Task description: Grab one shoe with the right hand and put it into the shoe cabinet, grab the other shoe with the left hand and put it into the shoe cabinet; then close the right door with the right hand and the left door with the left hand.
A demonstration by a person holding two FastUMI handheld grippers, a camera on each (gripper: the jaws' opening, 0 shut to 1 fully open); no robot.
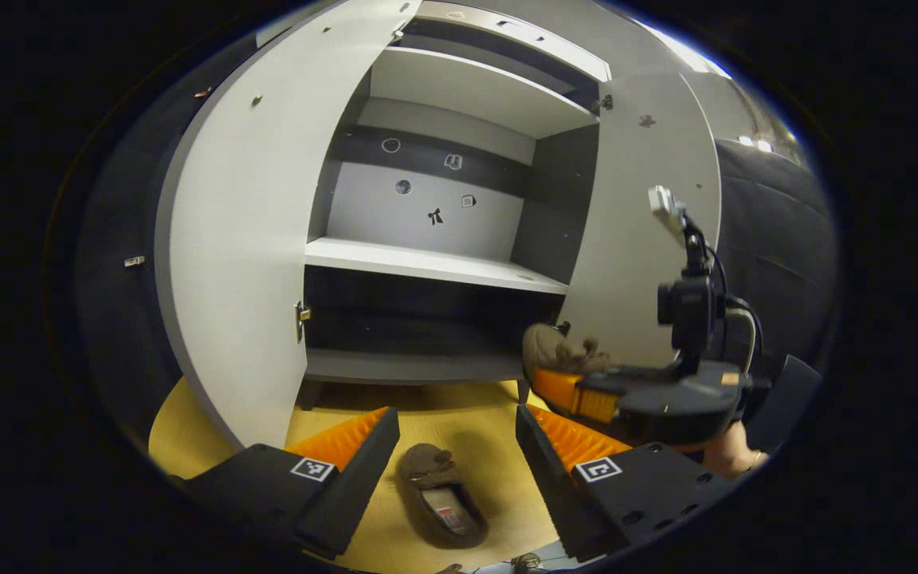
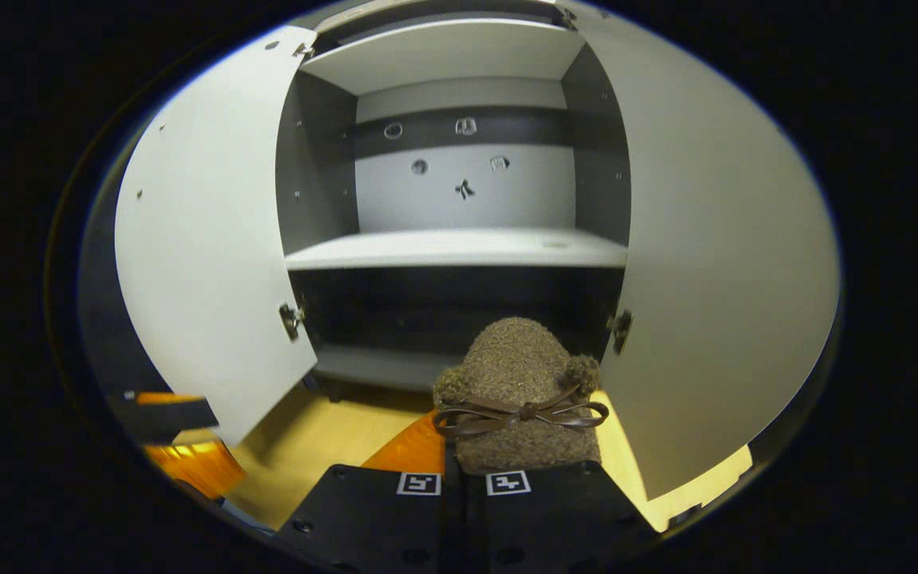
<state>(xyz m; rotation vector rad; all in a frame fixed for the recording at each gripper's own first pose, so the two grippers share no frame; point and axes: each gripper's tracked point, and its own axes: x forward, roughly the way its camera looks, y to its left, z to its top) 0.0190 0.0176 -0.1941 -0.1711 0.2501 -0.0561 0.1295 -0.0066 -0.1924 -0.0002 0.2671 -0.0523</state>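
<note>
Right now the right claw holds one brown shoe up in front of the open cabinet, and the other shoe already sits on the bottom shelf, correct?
Not quite. The right claw does hold a brown shoe before the open cabinet, but the other shoe still lies on the yellow floor between the left claw fingers, as the left gripper view shows.

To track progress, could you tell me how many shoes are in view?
2: one shoe is held in the right tongs facing the shoe cabinet; the other shoe lies on the floor between the open left tongs.
</note>
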